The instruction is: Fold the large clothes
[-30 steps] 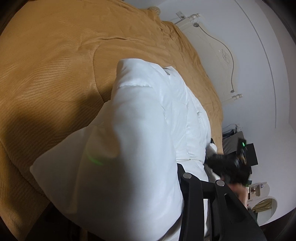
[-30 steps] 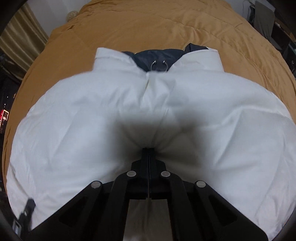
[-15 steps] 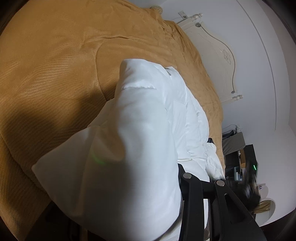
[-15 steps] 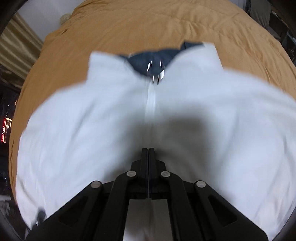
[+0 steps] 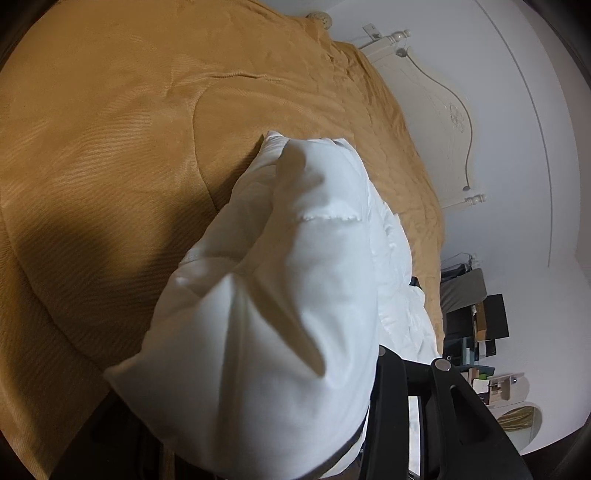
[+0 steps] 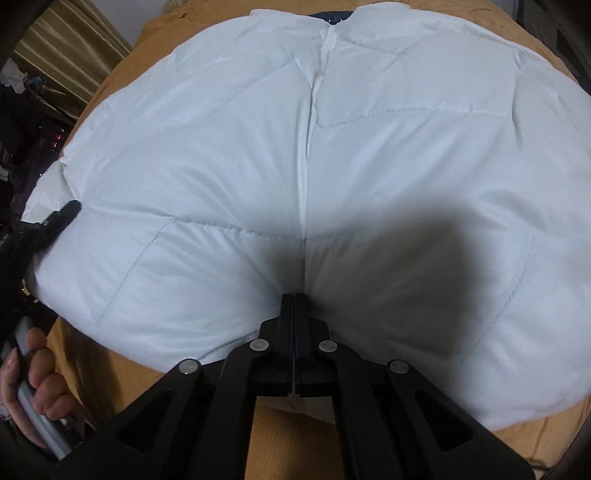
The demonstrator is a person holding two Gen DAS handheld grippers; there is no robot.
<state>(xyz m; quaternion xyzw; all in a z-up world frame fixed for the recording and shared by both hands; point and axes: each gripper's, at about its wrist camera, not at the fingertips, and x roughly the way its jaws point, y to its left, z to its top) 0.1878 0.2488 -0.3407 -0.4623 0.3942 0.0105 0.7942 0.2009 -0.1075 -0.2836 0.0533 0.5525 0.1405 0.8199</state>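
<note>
The white puffer jacket [image 6: 295, 166] has been drawn nearer by the right gripper [image 6: 294, 302], clamped on its hem. The left gripper [image 6: 59, 218], jaws opening, seemingly pinches a side fold, so folding proceeds.

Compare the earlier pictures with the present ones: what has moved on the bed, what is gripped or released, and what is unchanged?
The right hand-held gripper, shut on the white padded jacket, has carried its hem toward the dark-lined collar, which now sits at the frame's top edge. It has left the left wrist view. The left hand-held gripper still holds the jacket's side. The mustard bedcover lies unchanged.
</note>
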